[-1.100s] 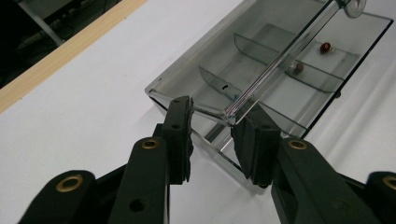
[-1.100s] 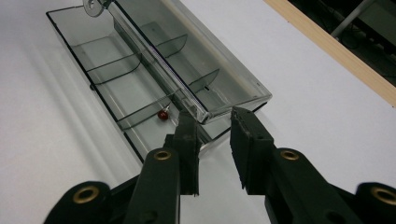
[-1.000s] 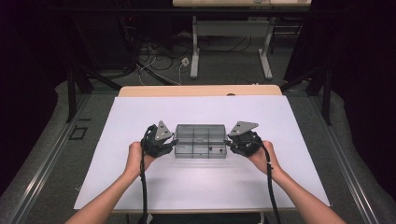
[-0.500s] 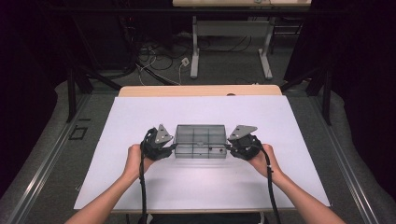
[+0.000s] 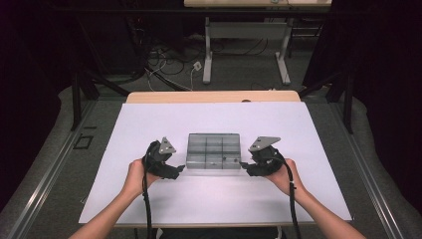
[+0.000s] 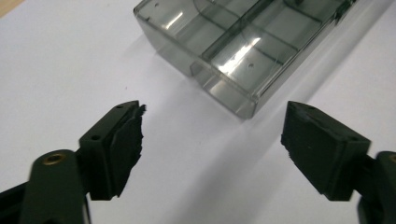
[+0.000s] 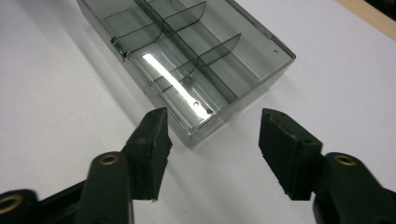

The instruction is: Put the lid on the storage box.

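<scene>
A clear smoky-grey plastic box [image 5: 213, 151] with several divided compartments lies shut on the white table top [image 5: 298, 129]. My left gripper [image 5: 180, 169] sits just off the box's near left corner; its jaws have just been opening and stand open with nothing between them. In the left gripper view the box [image 6: 243, 42] lies just beyond the left gripper [image 6: 212, 116]. My right gripper [image 5: 244, 165] sits off the near right corner; its jaws have also just been opening. In the right gripper view the box's corner [image 7: 187, 46] lies ahead of the right gripper [image 7: 214, 122], untouched by the pads.
A wooden strip [image 5: 214, 96] runs along the table's far edge. Beyond it stand white desk legs [image 5: 207, 59] and loose cables [image 5: 164, 64] on the floor. Dark curtains hang at both sides.
Both grippers were closed against the box's ends; now their jaws are apart and both have drawn slightly back toward the person. The box has stayed in place.
</scene>
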The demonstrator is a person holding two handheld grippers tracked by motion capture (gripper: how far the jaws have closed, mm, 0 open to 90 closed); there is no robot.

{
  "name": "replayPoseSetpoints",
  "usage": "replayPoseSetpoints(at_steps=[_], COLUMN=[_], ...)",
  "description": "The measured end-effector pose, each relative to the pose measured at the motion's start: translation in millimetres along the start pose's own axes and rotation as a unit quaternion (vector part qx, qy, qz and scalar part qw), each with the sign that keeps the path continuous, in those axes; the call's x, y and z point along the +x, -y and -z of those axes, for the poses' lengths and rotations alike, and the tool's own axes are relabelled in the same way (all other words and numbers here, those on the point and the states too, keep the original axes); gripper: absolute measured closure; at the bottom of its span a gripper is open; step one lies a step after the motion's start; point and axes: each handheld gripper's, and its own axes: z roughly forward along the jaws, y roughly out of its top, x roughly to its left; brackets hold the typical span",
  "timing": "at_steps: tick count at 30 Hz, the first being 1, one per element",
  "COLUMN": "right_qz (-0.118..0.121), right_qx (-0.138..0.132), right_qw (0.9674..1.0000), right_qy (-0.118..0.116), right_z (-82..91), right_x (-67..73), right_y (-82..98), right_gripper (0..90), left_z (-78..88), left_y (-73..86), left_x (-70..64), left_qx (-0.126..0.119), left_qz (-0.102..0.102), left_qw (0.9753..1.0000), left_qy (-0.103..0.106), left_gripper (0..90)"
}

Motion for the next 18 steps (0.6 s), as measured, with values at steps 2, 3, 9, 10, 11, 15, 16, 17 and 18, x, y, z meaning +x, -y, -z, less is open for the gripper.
replayPoseSetpoints(at_steps=[2,3,9,10,11,15,16,17,18], right_qz=[-0.008,-0.012,-0.024,-0.026,-0.025,-0.031,-0.033,-0.037,-0.038], right_qx=[0.005,0.009,0.015,0.012,0.018,0.016,0.014,0.015,0.014], right_qw=[0.9999,0.9998,0.9993,0.9993,0.9991,0.999,0.9989,0.9988,0.9987], right_qy=[-0.008,-0.011,-0.026,-0.025,-0.027,-0.029,-0.032,-0.029,-0.031], right_z=[3.3,4.2,12.4,13.4,15.2,21.4,23.5,25.0,26.6], right_x=[-0.9,-0.8,-1.8,-1.5,-1.8,-2.3,-2.7,-2.3,-2.1], right_y=[2.5,3.2,9.8,10.9,11.4,16.0,17.5,18.3,19.8], right_gripper=[36.1,34.8,22.7,20.9,19.4,15.0,14.7,14.4,13.5], left_z=[1.9,3.4,15.0,16.3,17.9,24.8,25.9,27.9,29.7], left_y=[2.8,3.8,10.2,11.3,12.8,19.6,20.8,23.1,24.7], left_x=[-0.1,0.3,-0.3,-0.7,-1.2,-3.2,-3.3,-3.9,-4.0], left_qx=[-0.001,-0.002,0.002,0.002,0.002,0.009,0.009,0.006,0.007], left_qz=[0.004,0.003,0.002,0.004,0.002,0.001,0.0,0.002,0.002], left_qw=[1.0,1.0,1.0,1.0,1.0,1.0,1.0,1.0,1.0], left_qy=[-0.005,-0.007,-0.002,-0.001,-0.001,-0.003,-0.004,-0.005,-0.005], left_gripper=[15.6,15.0,7.1,5.4,3.9,0.1,0.0,0.0,0.0])
